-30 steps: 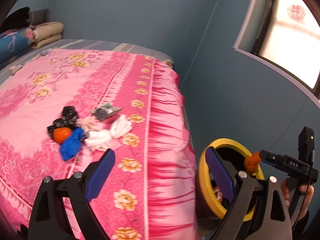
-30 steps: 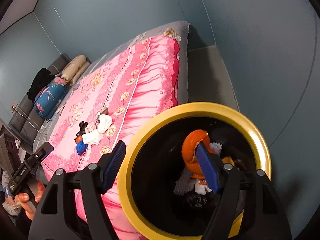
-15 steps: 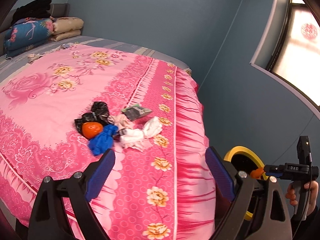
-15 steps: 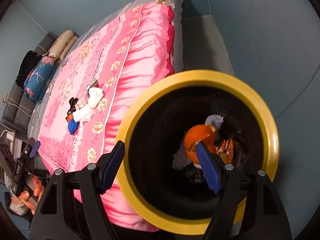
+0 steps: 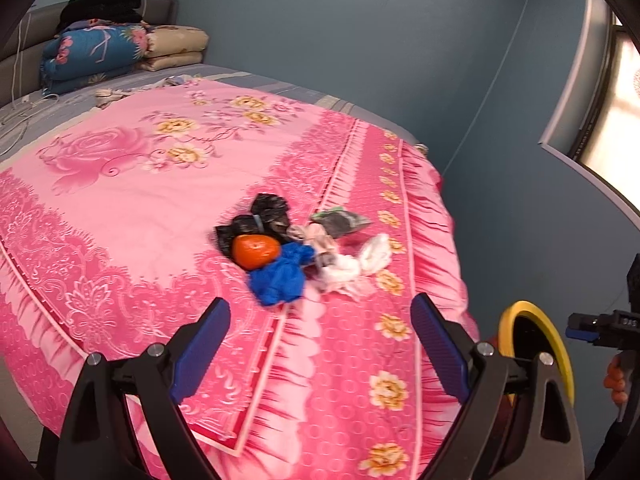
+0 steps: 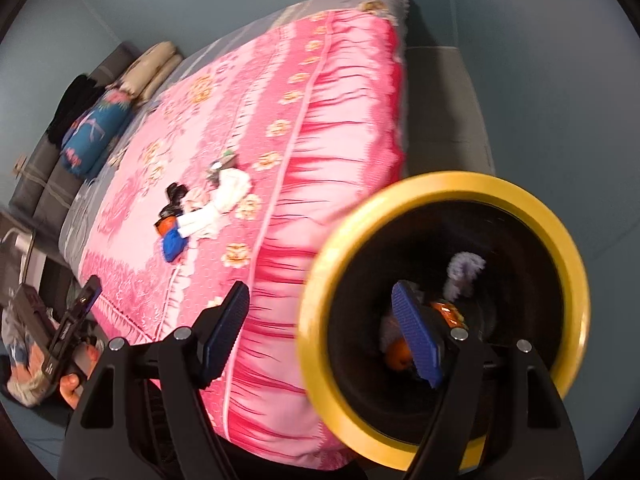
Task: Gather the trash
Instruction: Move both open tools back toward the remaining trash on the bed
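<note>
Left view: left gripper wide, empty; trash pile ahead of the fingers on the bed, uncollected. Right view: right gripper wide, empty, over the bin already holding some trash. Partly done.

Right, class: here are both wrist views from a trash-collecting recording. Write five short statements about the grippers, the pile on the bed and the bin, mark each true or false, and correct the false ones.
1. The left gripper is open and holds nothing. True.
2. The trash pile lies on the floor. False: it lies on the pink bedspread.
3. The bin has a yellow rim. True.
4. The bin is empty. False: an orange piece and other scraps lie inside.
5. The right gripper grips a blue bag. False: it is open and holds nothing; the blue bag lies in the pile.
</note>
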